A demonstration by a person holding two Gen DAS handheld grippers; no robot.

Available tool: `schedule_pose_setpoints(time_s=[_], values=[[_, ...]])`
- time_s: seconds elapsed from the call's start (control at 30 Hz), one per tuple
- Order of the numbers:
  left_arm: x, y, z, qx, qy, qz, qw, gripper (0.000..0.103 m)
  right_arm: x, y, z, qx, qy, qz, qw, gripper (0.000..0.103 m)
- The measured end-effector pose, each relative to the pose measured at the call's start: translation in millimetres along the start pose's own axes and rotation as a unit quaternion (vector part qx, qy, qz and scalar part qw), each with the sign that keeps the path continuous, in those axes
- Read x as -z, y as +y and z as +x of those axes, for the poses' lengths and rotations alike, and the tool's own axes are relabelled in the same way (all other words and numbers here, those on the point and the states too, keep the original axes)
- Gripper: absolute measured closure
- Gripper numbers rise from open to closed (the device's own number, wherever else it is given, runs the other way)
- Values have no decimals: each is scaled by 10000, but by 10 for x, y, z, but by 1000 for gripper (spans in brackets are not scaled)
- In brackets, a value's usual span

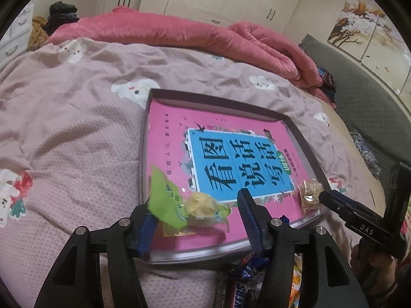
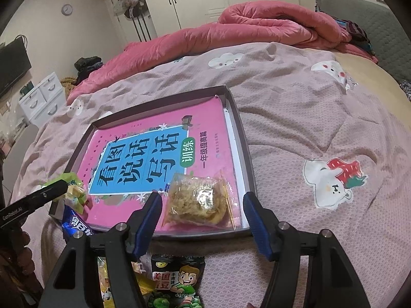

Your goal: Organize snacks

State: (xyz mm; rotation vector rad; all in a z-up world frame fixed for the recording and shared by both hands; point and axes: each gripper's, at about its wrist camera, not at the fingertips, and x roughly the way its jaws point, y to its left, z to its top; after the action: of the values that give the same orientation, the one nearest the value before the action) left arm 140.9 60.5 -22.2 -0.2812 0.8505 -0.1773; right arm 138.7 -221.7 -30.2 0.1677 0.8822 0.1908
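On the mauve quilted bedcover (image 2: 295,118) lies a shallow dark cardboard tray (image 2: 245,138) holding a pink book (image 2: 159,118). Near its front-left corner, the green-wrapped yellow pastry (image 1: 197,208) lies crosswise between the left gripper's (image 1: 197,220) parted jaws. At the front right, the clear-wrapped crumbly cake (image 2: 197,200) lies before the right gripper (image 2: 203,220), jaws apart, not touching.

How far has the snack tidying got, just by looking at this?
Early days, it seems. Two snacks already lie in the shallow box on the pink book: a green-wrapped cake and a clear-wrapped pastry. The left gripper and right gripper stand open around them, holding nothing. Still waiting on the bed: a Snickers bar, a blue packet and a green bean packet.
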Motion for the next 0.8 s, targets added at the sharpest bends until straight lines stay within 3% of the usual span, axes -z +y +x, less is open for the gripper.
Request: schedule_pose_setpoints(time_s=[0.4, 0.8], values=[[-59, 134, -297, -163, -345, -259, 9989, 28, -27, -49, -95, -117, -154, 117, 9997, 35], [-22, 77, -508, -231, -512, -177, 9983, 27, -28, -61, -221, -248, -293, 191, 9991, 34]])
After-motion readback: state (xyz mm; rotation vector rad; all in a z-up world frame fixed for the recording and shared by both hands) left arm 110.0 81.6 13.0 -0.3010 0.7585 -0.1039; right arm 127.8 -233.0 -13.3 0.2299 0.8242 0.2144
